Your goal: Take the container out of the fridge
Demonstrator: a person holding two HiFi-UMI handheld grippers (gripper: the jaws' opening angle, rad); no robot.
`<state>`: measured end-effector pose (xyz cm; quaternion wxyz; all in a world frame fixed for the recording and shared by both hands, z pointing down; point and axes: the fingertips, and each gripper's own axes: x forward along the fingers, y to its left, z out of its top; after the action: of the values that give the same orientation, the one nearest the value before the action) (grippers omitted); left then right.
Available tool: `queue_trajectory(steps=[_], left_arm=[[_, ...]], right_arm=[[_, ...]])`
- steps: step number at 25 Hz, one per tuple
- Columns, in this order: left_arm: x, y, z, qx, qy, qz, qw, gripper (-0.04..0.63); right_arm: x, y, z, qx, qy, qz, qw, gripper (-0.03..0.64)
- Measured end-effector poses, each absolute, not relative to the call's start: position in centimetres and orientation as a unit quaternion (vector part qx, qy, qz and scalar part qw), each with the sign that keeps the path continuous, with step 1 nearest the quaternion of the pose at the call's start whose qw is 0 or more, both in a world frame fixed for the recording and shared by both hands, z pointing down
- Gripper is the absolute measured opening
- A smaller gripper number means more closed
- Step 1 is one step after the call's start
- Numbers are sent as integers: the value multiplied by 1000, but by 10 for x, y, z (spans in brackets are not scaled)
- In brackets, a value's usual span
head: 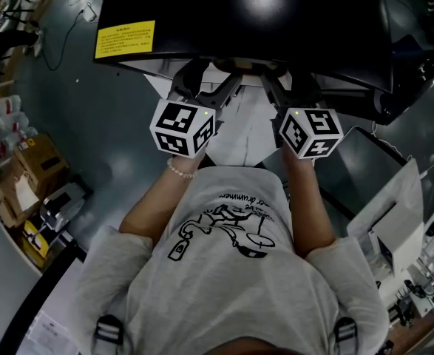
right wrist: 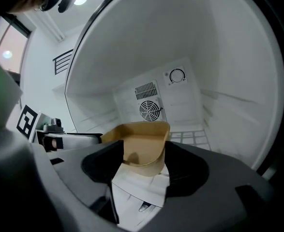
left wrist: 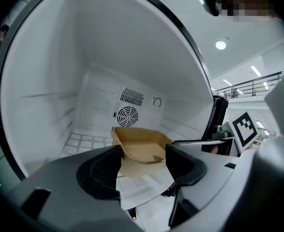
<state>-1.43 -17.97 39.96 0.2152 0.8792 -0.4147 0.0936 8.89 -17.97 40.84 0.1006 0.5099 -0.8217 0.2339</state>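
Note:
A brown paper container (left wrist: 141, 149) stands open-topped on the white shelf (left wrist: 88, 141) inside the fridge (head: 261, 13). In the left gripper view it shows through the gap of my left gripper (left wrist: 142, 161), whose jaws stand apart on either side of its near end. The right gripper view shows the same container (right wrist: 142, 138) framed by my right gripper (right wrist: 144, 163), also open. Whether any jaw touches it I cannot tell. In the head view both grippers, left (head: 209, 83) and right (head: 287, 87), reach side by side under the fridge's black top, and the container is hidden there.
The fridge's back wall carries a round fan grille (left wrist: 127, 116) and a dial (right wrist: 177, 75). The open fridge door (head: 364, 161) hangs at the right. Cardboard boxes (head: 32, 165) sit on the floor at the left. A yellow label (head: 124, 39) marks the fridge top.

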Motion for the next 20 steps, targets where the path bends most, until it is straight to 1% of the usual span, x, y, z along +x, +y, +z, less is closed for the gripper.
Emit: queue_trajectory(steps=[20], left_arm=[[-17,-155,377,879,-418,82,214,296]], right_arm=[[88,-155,389,502,-828,226,105,256]])
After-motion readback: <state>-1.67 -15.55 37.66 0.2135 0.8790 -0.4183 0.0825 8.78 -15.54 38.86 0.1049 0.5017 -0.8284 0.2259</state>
